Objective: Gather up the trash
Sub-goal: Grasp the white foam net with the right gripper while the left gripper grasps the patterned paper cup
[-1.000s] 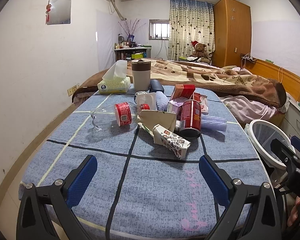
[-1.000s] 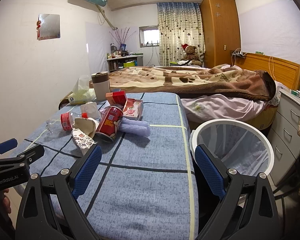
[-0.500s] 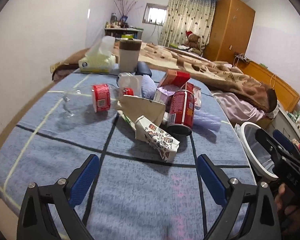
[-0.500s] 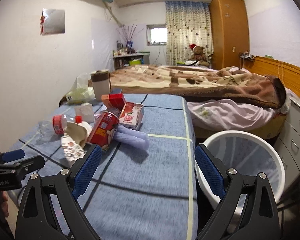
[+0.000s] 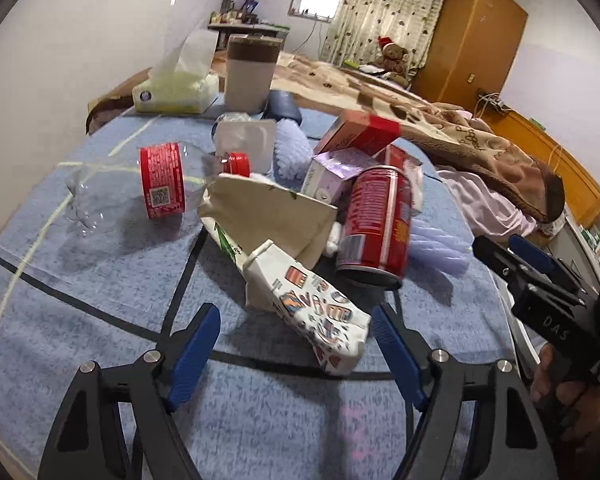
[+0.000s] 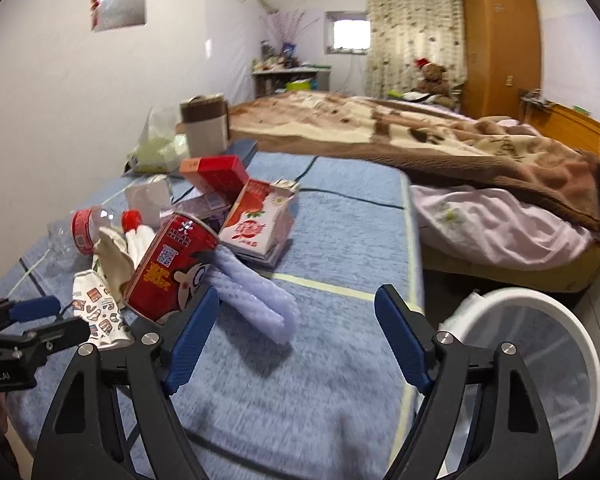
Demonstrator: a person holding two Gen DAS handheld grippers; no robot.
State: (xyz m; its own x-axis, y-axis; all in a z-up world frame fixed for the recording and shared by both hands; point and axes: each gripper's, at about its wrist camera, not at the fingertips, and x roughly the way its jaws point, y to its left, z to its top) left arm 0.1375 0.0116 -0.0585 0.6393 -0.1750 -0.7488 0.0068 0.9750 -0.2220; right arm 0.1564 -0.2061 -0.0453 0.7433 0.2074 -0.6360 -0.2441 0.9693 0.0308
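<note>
Now L gripper jaws just narrowing, nothing clamped, crumpled carton between; R gripper same, over foam roll.

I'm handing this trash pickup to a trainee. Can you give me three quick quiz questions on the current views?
1. True or false: the red can stands upright.
2. Which item lies nearest the left gripper: A) clear bottle, B) patterned carton, C) tissue box?
3. Fill in: the white mesh bin stands ____ the blue-covered table.

Key: 1 false, it leans tilted on the pile. 2 B. 3 beside.
</note>
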